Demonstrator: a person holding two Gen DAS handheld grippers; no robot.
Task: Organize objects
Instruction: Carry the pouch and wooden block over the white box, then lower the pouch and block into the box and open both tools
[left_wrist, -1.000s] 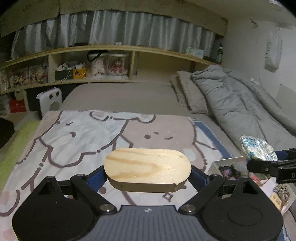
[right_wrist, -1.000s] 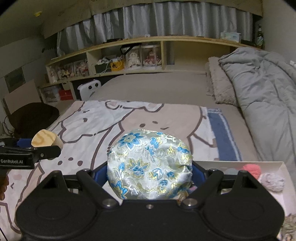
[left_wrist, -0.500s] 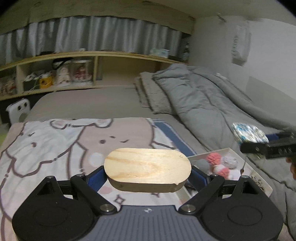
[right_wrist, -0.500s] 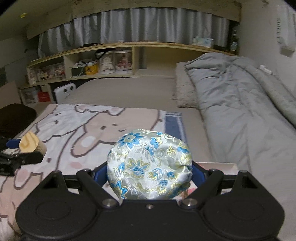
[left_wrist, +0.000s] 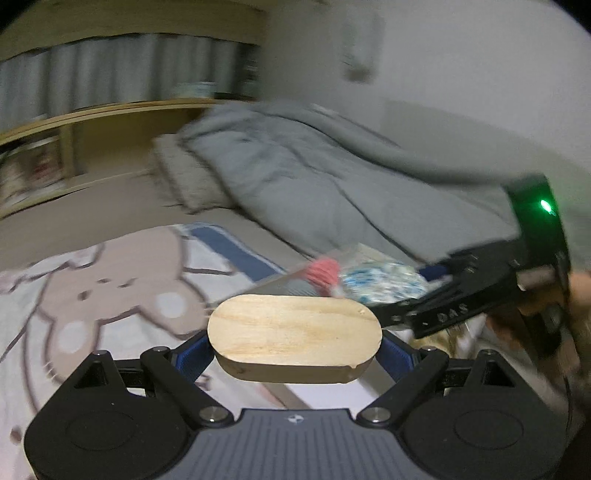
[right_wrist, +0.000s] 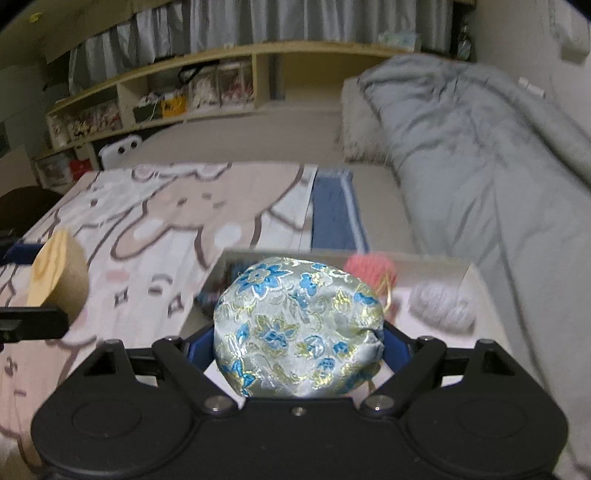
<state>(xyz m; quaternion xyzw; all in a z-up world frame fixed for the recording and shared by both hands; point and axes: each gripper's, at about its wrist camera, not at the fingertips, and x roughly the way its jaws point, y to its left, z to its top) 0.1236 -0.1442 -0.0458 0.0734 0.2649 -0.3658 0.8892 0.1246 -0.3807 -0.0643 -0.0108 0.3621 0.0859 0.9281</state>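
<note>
My left gripper (left_wrist: 294, 349) is shut on an oval wooden box (left_wrist: 294, 336) and holds it above the bed. The wooden box also shows at the left of the right wrist view (right_wrist: 57, 275). My right gripper (right_wrist: 299, 343) is shut on a silver brocade pouch with blue flowers (right_wrist: 299, 328), held over a white tray (right_wrist: 436, 264). The pouch (left_wrist: 380, 282) and the right gripper (left_wrist: 458, 295) also show in the left wrist view, over the tray. In the tray lie a pink pom-pom (right_wrist: 369, 269) and a grey pom-pom (right_wrist: 441, 306).
A cartoon-bear blanket (right_wrist: 166, 221) covers the bed. A grey duvet (right_wrist: 480, 166) is bunched at the right. A wooden shelf (right_wrist: 207, 85) with boxes and figures runs along the far wall. The left wrist view is motion-blurred.
Both grippers have swung right and moved toward the tray. The tray now lies right under the pouch, and the right gripper sits much closer in the left wrist view. Both grips are unchanged.
</note>
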